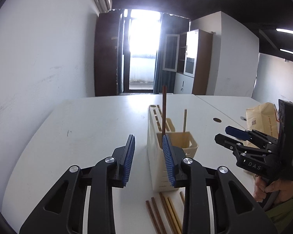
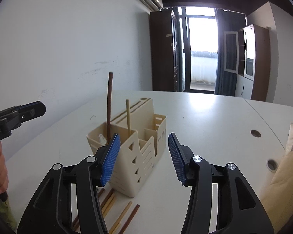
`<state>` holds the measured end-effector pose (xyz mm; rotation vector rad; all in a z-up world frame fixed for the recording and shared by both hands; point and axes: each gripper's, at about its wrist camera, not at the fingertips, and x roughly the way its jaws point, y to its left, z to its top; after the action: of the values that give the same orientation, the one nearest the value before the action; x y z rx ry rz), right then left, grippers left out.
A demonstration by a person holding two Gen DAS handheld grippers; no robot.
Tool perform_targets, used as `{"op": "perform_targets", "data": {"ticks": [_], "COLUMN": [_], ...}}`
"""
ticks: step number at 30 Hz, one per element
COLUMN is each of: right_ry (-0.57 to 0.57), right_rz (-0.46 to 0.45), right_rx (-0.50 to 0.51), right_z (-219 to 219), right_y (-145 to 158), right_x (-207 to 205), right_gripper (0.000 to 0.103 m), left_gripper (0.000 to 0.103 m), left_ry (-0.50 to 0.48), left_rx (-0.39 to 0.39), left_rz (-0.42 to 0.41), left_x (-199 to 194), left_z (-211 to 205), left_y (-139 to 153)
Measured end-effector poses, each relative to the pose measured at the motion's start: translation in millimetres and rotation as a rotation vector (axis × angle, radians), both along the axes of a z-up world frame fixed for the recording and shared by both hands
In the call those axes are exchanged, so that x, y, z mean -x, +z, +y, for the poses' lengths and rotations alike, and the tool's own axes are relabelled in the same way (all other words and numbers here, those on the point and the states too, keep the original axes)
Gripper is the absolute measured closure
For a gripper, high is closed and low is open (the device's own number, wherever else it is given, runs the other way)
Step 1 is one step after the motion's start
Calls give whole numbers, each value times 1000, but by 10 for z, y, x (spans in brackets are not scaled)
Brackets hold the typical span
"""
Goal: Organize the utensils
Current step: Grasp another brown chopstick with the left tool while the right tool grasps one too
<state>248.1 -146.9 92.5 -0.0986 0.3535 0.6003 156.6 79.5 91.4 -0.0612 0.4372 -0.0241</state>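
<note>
A cream utensil holder (image 1: 158, 142) (image 2: 138, 148) stands on the white table (image 1: 84, 128). A dark brown chopstick (image 1: 164, 107) (image 2: 109, 105) and a light chopstick (image 1: 184, 120) (image 2: 128, 115) stand upright in it. Several loose brown and light chopsticks (image 1: 166, 212) (image 2: 117, 212) lie on the table in front of the holder. My left gripper (image 1: 148, 158) is open and empty, just before the holder; it also shows at the left of the right wrist view (image 2: 32, 107). My right gripper (image 2: 143, 158) is open and empty above the holder's near end; it also shows in the left wrist view (image 1: 227, 136).
A tan paper bag (image 1: 263, 120) (image 2: 283, 175) lies at the right side of the table. Round cable holes (image 2: 255, 133) sit in the tabletop. A white wall runs along the left; cabinets and a bright doorway stand beyond the table.
</note>
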Motion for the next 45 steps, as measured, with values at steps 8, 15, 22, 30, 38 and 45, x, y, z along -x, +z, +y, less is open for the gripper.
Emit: {"op": "perform_targets", "data": {"ticks": [8, 15, 22, 30, 38, 45], "right_ry": [2, -14, -6, -13, -20, -29], "right_rz": [55, 135, 213, 267, 322, 339], "right_rx": [54, 118, 178, 213, 242, 277], "right_z": [16, 20, 98, 154, 222, 296], "right_y": [-260, -593, -904, -1105, -1288, -1399], "right_x": [-4, -60, -85, -155, -244, -257], "right_gripper": [47, 47, 47, 47, 47, 47], "left_gripper": [74, 73, 71, 69, 68, 68], "left_ry": [8, 8, 17, 24, 17, 16], "left_rx": [27, 26, -6, -17, -21, -28], "left_rz": [69, 164, 239, 305, 374, 427], "left_x": [-41, -123, -151, -220, -312, -385], "left_z": [78, 85, 49, 62, 54, 53], "left_y": [-298, -631, -891, -1094, -1296, -1451]}}
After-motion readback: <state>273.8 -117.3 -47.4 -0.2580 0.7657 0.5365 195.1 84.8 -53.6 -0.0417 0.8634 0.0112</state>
